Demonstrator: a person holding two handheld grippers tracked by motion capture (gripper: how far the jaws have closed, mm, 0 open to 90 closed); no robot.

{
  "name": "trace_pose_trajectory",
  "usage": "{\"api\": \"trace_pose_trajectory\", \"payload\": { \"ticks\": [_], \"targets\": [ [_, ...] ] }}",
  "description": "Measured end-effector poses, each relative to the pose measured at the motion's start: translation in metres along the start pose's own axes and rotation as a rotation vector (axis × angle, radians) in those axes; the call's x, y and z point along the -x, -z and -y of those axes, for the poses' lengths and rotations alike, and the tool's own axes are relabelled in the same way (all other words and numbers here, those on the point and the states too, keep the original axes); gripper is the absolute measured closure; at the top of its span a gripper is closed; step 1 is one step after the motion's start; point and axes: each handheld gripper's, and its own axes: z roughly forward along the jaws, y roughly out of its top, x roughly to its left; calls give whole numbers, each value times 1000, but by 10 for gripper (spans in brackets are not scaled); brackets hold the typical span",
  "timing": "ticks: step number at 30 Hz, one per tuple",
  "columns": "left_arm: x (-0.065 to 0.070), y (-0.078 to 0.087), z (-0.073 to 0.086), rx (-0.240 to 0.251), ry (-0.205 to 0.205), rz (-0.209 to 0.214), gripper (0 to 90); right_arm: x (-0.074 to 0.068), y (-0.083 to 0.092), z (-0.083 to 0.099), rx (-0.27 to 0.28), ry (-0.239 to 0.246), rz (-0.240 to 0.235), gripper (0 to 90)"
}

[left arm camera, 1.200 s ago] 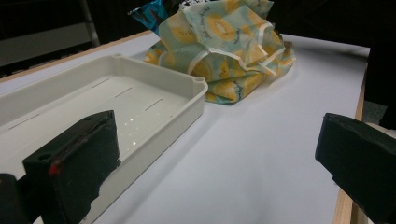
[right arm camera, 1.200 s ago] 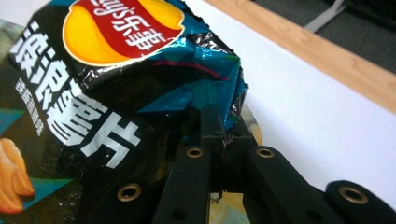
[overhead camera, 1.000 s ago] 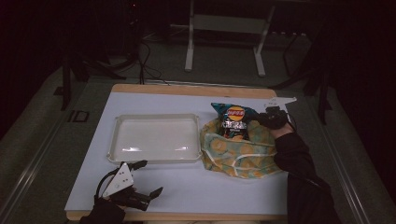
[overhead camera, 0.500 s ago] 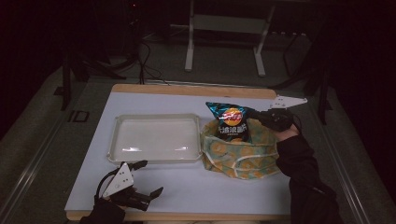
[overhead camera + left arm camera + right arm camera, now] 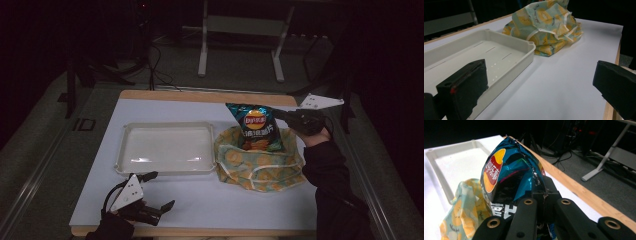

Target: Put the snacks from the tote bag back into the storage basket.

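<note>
Right gripper (image 5: 287, 116) pinches the chip bag (image 5: 256, 127) upright above the lemon-print bag (image 5: 260, 162), tray (image 5: 167, 148) lying leftward, left gripper (image 5: 150, 200) spread idle.

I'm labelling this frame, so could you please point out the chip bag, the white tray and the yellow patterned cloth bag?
chip bag (image 5: 256, 127), high view, on the front logo panel.
white tray (image 5: 169, 148), high view, on its bare floor.
yellow patterned cloth bag (image 5: 549, 27), left gripper view, on its crumpled side.

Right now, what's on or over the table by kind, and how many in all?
Chip bags: 1, clamped in the right gripper
Cloth bags: 1
Trays: 1
Total: 3
</note>
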Motion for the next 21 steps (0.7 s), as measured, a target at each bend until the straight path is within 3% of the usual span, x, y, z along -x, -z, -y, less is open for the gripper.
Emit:
{"api": "trace_pose_trajectory", "payload": {
  "ticks": [8,21],
  "targets": [
    [0,-1,0,-6,-4,1,2,2,18,-18,40,2,24,900],
    [0,0,0,-1,3,-11,2,-3,32,-52,95,14,60,900]
  ]
}}
